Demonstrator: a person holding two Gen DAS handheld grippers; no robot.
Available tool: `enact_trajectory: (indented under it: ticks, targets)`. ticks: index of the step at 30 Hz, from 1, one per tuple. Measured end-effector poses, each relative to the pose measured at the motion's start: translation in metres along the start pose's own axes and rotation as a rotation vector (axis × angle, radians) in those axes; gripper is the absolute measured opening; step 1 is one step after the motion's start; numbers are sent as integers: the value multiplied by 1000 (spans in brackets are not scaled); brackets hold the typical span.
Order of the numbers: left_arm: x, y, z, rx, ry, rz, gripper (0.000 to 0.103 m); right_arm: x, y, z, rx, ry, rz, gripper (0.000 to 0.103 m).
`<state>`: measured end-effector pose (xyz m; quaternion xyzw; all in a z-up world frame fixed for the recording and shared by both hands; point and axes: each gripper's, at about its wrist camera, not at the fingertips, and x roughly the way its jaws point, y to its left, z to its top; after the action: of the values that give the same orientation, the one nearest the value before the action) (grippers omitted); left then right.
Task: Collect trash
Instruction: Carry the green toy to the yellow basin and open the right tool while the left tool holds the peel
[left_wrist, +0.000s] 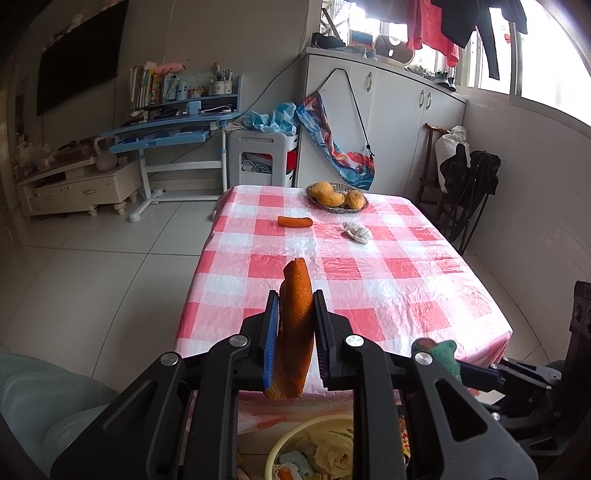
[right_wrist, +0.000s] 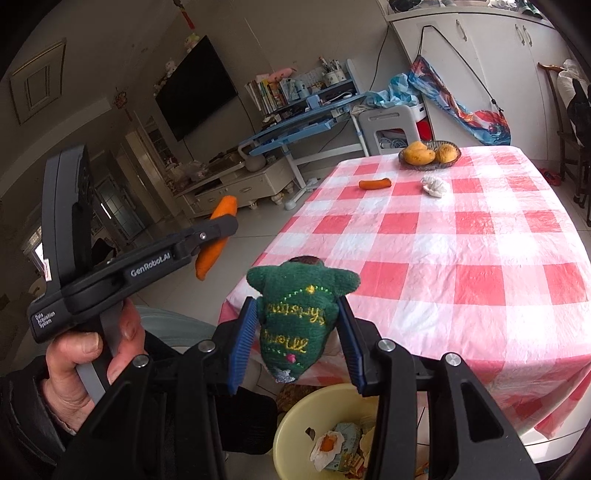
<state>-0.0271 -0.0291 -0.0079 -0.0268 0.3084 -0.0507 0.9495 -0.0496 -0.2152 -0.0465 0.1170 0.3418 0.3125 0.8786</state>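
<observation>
A home living room: wall television (right_wrist: 195, 86), study desk (left_wrist: 173, 125), checked dining table (left_wrist: 369, 280).

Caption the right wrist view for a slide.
Right gripper holds green knit toy above yellow bin.

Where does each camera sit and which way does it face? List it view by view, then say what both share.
Left wrist: on the left gripper, looking down the checked table; its jaws clamp an orange piece.
Right wrist: on the right gripper, facing the same table; jaws around a green knitted toy, with the left hand in view.
Shared: fruit bowl, carrot, yellow bin.
</observation>
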Motion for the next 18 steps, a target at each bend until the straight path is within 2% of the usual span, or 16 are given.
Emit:
enact_trajectory:
  ticks: [7,11,15,18]
  targets:
    - [-2,2,-4,-2,0,2,16,15,8,-20,-9,121,7,44]
    - [-2,2,-4,-2,1,2,16,25,8,-33,-2,206,-16,45]
    - [-4,4,-8,-4,1,3,16,29,4,-44,20,266,-43,52]
    - [-4,6,-10,-4,4,2,16,28,2,-45,31,265,-59,63]
